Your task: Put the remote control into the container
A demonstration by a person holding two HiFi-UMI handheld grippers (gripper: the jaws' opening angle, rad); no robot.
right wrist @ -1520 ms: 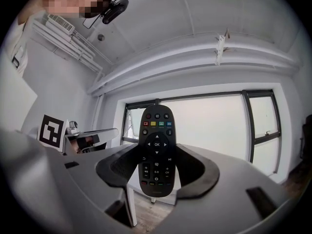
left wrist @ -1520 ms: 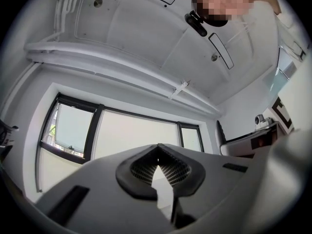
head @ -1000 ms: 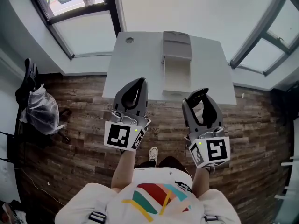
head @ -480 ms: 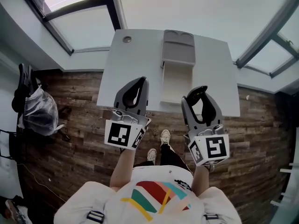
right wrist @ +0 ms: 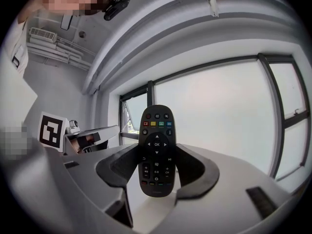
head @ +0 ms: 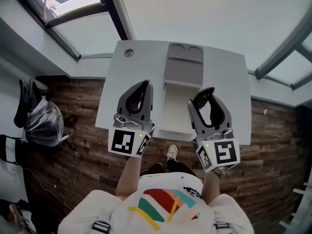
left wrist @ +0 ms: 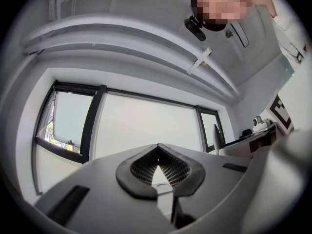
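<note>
Dark wood-plank flooring point(head: 63, 155) surrounds a smooth white rectangular table point(head: 126, 91). Over its near edge, the grey plastic left gripper point(head: 140, 87) has its ribbed dark pads pressed together on nothing. Midway lies the long open container point(head: 178, 106), cream inside with a grey moulded lid. The right gripper point(head: 205, 94) clamps the slim black button-faced remote control point(right wrist: 156, 150) upright, outside the container, its centre key reading "OK".

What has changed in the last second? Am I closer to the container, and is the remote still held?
The person stepped toward the table, so both grippers now hang over its near edge, the right gripper by the open container. Nothing was taken hold of or let go. Unchanged: the right gripper stays shut on the remote control, and the left gripper stays shut and empty.
</note>
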